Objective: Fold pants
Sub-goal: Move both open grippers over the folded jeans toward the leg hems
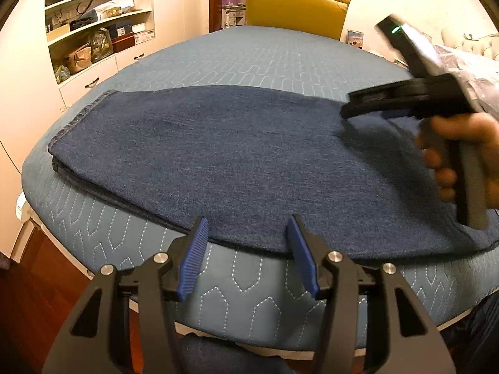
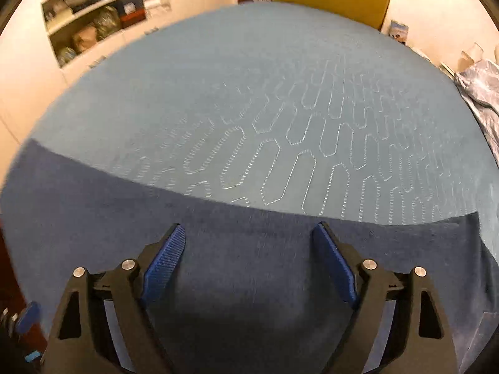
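Bench: quilted blue cover; your pants lie across it.
Pants: dark denim, folded flat, hem at the left.
Right tool: your jaws spread wide above the denim, gripping nothing.
Left tool: parted at the near edge, empty.

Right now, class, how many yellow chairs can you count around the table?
1. The yellow chair stands at the far side of the quilted blue table, beyond the folded pants. Other chairs may be hidden outside both views.
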The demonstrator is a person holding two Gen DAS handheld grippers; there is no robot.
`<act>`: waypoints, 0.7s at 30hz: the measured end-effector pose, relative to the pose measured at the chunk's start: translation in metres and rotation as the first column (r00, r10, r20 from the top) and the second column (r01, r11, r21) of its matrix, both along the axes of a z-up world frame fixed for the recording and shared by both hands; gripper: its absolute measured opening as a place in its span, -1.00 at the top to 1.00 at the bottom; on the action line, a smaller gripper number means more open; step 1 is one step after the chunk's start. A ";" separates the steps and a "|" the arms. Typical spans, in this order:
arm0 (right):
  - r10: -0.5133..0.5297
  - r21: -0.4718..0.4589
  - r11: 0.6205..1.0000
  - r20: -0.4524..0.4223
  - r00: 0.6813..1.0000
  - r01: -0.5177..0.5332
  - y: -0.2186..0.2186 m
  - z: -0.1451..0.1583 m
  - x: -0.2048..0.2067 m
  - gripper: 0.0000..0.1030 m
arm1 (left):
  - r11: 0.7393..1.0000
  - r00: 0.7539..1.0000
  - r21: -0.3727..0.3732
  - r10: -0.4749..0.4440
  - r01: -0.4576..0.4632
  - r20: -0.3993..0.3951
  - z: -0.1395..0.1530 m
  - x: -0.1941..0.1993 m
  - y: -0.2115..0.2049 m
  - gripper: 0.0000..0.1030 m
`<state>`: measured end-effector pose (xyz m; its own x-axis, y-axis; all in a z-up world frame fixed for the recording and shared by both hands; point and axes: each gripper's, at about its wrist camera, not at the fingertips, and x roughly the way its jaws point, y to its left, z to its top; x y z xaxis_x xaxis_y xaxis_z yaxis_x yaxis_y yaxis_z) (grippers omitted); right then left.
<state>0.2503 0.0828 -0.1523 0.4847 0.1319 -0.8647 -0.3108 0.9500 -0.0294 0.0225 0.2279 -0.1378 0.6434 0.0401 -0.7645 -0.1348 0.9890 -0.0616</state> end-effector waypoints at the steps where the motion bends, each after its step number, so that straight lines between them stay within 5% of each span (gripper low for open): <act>1: -0.018 0.015 1.000 -0.003 1.000 0.018 -0.001 -0.004 0.003 -0.69 | 1.000 1.000 -0.024 0.006 -0.006 -0.001 0.003 -0.002 0.005 -0.03; 3: -0.018 0.007 1.000 0.002 1.000 0.018 0.000 -0.005 0.003 -0.69 | 0.996 0.998 -0.080 0.040 -0.037 0.038 0.013 -0.006 0.019 -0.03; 10: -0.023 -0.011 1.000 0.025 0.999 0.023 0.009 -0.011 -0.001 -0.79 | 0.996 0.995 0.022 0.085 -0.086 0.051 0.036 0.061 0.084 0.17; 15: -0.035 -0.014 0.999 0.044 0.998 0.036 0.008 -0.013 -0.008 -0.80 | 0.991 0.994 0.077 -0.105 0.108 -0.038 0.033 0.124 0.071 0.20; 17: -0.039 -0.015 0.999 0.051 0.998 0.040 0.006 -0.014 -0.009 -0.84 | 0.970 0.972 0.070 -0.227 0.231 -0.060 0.028 0.137 0.054 0.15; 21: -0.049 -0.011 0.999 0.050 0.998 0.049 0.002 -0.016 -0.010 -0.88 | 0.940 0.943 0.097 -0.316 0.326 -0.104 0.011 0.158 0.053 0.14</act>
